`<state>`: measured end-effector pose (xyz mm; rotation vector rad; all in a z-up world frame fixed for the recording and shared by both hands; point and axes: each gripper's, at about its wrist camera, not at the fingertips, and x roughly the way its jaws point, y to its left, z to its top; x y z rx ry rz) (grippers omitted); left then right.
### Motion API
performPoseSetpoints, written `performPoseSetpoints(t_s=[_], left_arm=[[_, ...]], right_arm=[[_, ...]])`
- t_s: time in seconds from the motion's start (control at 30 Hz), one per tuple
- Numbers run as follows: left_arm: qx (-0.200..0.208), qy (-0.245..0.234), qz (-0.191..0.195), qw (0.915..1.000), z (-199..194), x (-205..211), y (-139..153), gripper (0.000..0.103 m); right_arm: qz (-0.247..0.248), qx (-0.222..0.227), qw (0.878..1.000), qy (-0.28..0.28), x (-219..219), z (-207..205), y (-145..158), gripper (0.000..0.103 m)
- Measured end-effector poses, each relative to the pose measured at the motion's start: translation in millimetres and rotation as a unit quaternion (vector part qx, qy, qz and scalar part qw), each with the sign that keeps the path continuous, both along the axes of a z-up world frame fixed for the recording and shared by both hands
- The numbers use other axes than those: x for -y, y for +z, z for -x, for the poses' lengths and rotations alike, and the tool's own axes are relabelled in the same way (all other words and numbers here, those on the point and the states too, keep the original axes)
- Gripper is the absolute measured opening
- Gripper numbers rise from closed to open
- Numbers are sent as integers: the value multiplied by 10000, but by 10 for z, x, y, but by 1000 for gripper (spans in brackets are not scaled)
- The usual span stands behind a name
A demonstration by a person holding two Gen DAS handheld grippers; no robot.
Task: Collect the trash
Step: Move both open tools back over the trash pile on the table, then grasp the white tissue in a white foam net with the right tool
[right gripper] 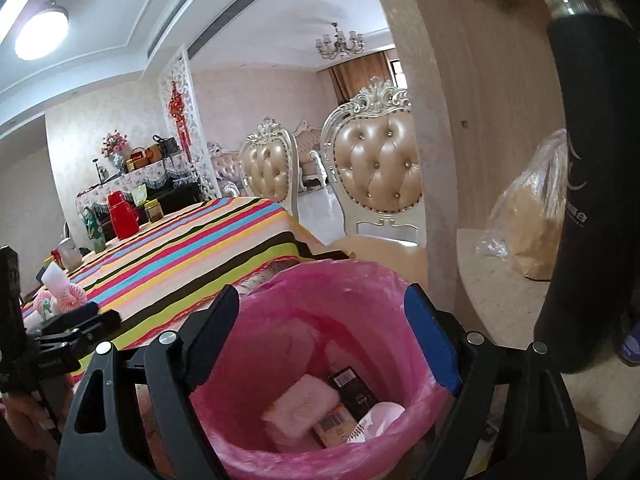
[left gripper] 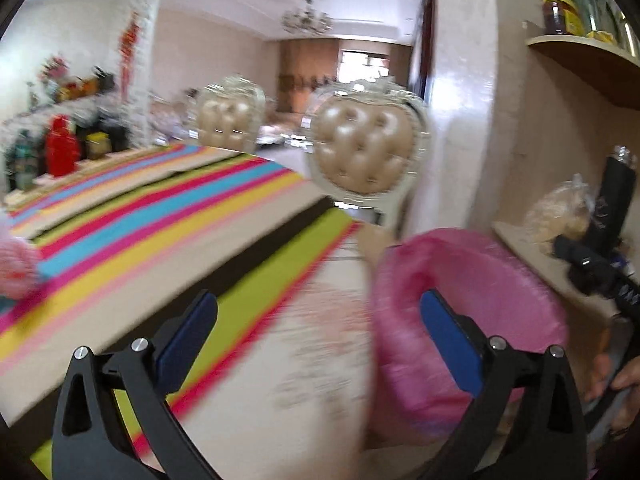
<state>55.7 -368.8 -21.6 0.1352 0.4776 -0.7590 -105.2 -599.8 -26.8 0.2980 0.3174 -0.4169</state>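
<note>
A bin lined with a pink bag (right gripper: 320, 300) stands below the table's corner. Inside it lie a pale pink packet (right gripper: 300, 408), a black box (right gripper: 354, 392), an orange carton (right gripper: 334, 426) and a white wrapper (right gripper: 380, 420). My right gripper (right gripper: 324, 332) hangs open over the bin's mouth, nothing between its blue pads. My left gripper (left gripper: 320, 328) is open and empty over the table's edge, with the pink bin (left gripper: 500, 280) to its right. It also shows as the black left gripper (right gripper: 76, 322) at the left edge. Pink foam netting (right gripper: 64, 296) lies on the table beside it.
The table wears a striped cloth (right gripper: 180, 256), with a red jug (right gripper: 122, 216) and jars at its far end. Two padded chairs (right gripper: 380, 168) stand behind. A black flask (right gripper: 588, 200) and a plastic bag (right gripper: 528, 208) sit on a shelf to the right.
</note>
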Motion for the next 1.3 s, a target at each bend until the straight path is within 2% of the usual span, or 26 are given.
performPoseSetpoints(t_s=[0.17, 0.3, 0.47, 0.6, 0.7, 0.83, 1.07, 1.1, 1.3], left_arm=[[299, 582, -402, 9971, -92, -451, 21, 98], [339, 914, -417, 9944, -139, -851, 73, 98], [533, 1516, -575, 9853, -177, -1472, 131, 98], [480, 2137, -553, 9741, -260, -2077, 139, 98], [350, 2726, -443, 9605, -329, -2648, 153, 98], [243, 3260, -390, 9443, -391, -3254, 189, 98], [139, 3909, -571, 9185, -603, -3938, 189, 98], [63, 4018, -632, 9135, -707, -4031, 173, 98], [-248, 4278, -758, 9004, -1210, -4321, 109, 98]], right_arm=[[205, -191, 9981, 545, -434, -335, 56, 85], [235, -320, 9935, 1071, -839, -632, 49, 85], [284, -534, 9814, 1823, -1495, -1031, 9, 85], [395, -706, 9697, 2305, -2015, -1305, -18, 85], [451, -760, 9630, 2546, -2287, -1485, -5, 85], [558, -821, 9511, 2926, -2737, -1719, 18, 85], [633, -995, 9252, 3606, -3496, -2306, 23, 85], [626, -1028, 9228, 3659, -3572, -2390, 27, 83], [184, -1259, 9075, 4002, -4025, -2979, -13, 64]])
